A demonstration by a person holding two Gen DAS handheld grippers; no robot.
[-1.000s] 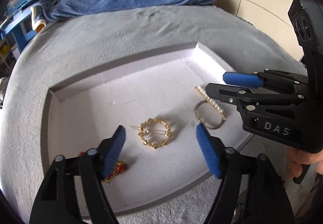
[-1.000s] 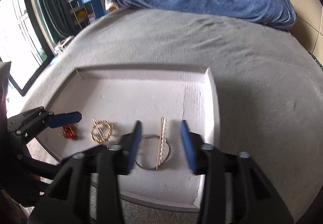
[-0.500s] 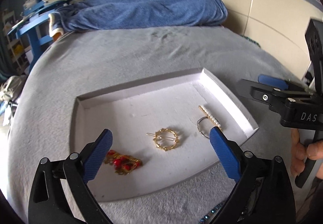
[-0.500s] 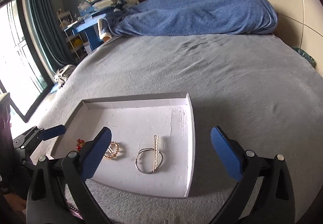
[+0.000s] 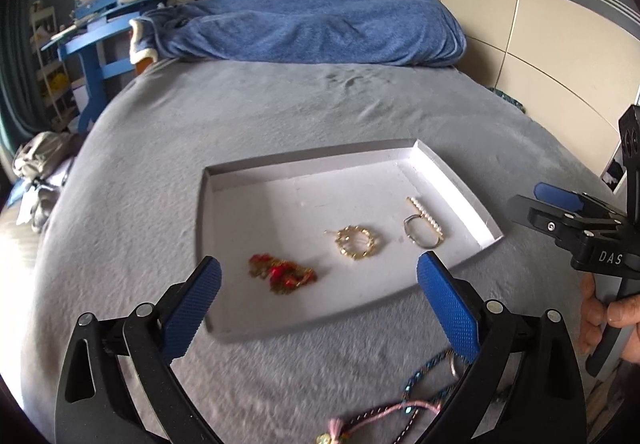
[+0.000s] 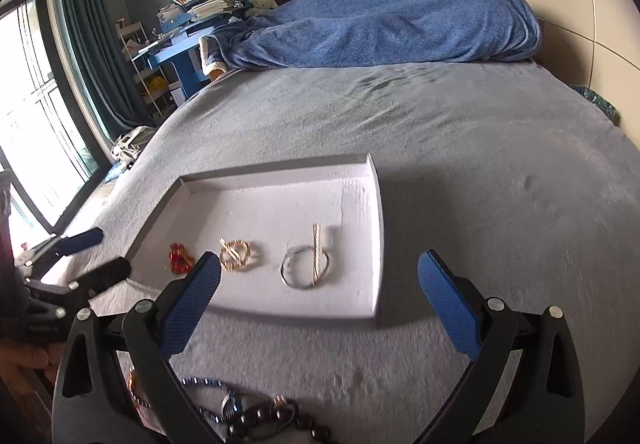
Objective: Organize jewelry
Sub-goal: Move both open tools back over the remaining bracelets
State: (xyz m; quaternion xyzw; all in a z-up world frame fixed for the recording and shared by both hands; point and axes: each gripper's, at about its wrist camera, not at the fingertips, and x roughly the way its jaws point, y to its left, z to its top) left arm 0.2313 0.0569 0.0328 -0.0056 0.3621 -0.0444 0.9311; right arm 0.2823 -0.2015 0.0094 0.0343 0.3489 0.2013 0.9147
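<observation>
Right wrist view: both the right gripper [image 6: 319,274] and left gripper [image 5: 318,282] gape wide and empty on the near side of the white tray [image 6: 376,228], while the loose beaded bracelets [image 6: 256,414] lie nearer still, beneath the right gripper, closer to it

White tray [image 5: 452,180] set flat on grey bed. Inside, left to right: red-gold piece [image 5: 282,274], gold wreath clip [image 5: 356,242], silver ring [image 5: 420,234] crossed by pearl bar clip [image 5: 425,217]. Corded bracelets [image 5: 400,404] left outside, near edge.
</observation>
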